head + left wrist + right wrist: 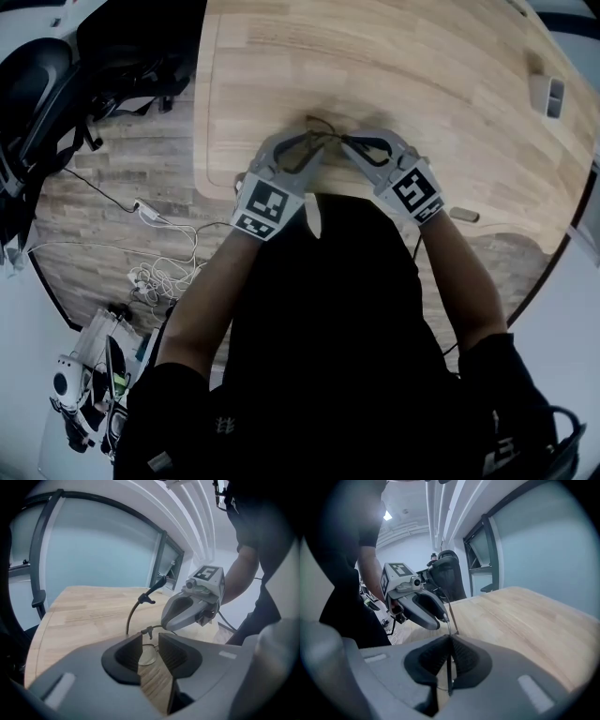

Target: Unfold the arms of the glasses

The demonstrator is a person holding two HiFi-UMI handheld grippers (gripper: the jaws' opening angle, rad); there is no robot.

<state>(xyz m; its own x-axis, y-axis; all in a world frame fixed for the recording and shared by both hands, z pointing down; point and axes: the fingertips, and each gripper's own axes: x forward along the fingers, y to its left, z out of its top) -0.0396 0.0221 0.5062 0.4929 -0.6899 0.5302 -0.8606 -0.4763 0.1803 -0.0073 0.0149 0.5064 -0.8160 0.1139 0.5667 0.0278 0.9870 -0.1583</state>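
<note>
Thin dark wire-framed glasses [323,138] hang just above the wooden table [422,66] near its front edge, between my two grippers. My right gripper [351,146] is shut on a thin dark part of the frame [449,667], which runs upright between its pads. My left gripper [150,644] stands open; a lens [147,656] shows through the gap beyond the fingertips, and nothing is pressed between the pads. One arm of the glasses [135,606] curves up and away from the frame. In the left gripper view the right gripper's body [190,609] sits close on the right.
A small grey box [547,95] lies at the table's far right. A small light piece [464,216] sits at the table's front right edge. White cables [159,253] trail over the floor on the left, by a black office chair [42,84].
</note>
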